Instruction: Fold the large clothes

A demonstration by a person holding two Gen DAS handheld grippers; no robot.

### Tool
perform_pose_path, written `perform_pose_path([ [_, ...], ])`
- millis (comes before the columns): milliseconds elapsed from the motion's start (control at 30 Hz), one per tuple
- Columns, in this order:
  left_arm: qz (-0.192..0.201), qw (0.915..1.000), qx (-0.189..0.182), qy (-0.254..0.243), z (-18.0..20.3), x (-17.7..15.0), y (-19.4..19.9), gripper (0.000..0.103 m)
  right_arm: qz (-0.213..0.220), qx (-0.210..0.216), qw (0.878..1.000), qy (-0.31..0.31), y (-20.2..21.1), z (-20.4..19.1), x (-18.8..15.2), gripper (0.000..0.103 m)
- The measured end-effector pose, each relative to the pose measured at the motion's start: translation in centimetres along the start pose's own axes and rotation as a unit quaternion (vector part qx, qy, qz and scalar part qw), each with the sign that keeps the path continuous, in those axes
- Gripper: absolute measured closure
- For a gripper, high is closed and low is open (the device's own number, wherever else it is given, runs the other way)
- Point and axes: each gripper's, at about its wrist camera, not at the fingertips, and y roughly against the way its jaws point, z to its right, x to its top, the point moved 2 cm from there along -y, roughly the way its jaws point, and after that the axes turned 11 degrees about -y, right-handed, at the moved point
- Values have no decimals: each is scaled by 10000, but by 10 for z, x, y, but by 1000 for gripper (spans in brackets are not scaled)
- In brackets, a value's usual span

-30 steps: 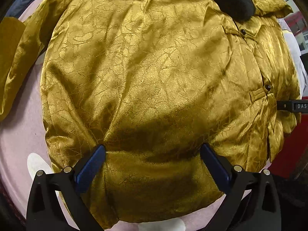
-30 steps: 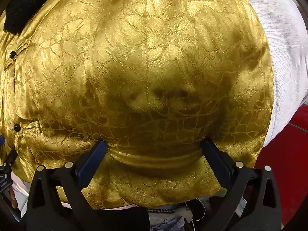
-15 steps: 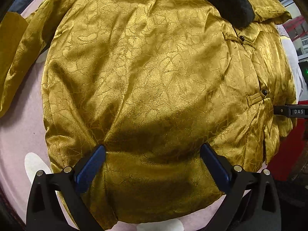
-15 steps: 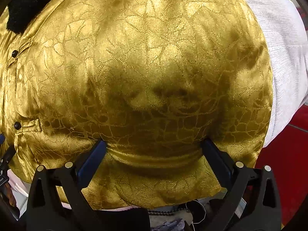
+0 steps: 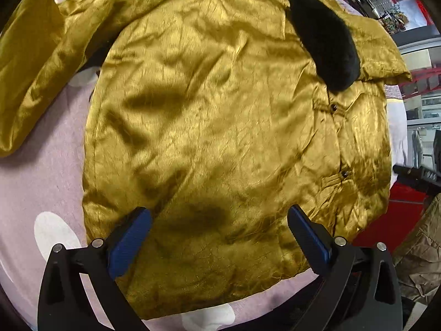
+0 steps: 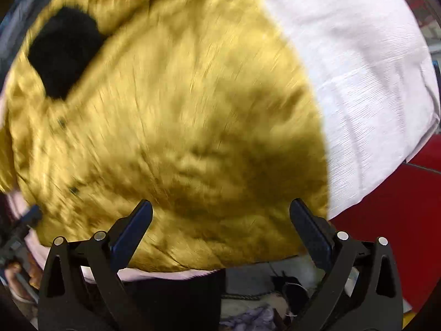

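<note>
Both grippers pull back and up, so I see more of the gold jacket [image 5: 220, 127]. It lies flat on the pink bed sheet [image 5: 41, 187]. My left gripper [image 5: 219, 231] and right gripper [image 6: 220, 229] are wide open, holding nothing. Folding can start now.
</note>
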Motion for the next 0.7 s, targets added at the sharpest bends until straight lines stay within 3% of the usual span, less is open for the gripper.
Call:
perform_pose_path([
  [167, 230, 9997, -52, -83, -2, 23, 23, 7, 857, 1070, 9874, -794, 53, 17, 45, 5],
  [333, 373, 9989, -65, -291, 23, 59, 34, 7, 1113, 1581, 9772, -881, 81, 5, 73, 5],
  [567, 527, 9958, -481, -579, 76, 123, 27, 8, 919, 1779, 9743, -1032, 74, -15, 64, 5],
  [700, 273, 9960, -500, -686, 102, 163, -6, 9, 750, 1677, 9777, -1016, 55, -13, 63, 5],
])
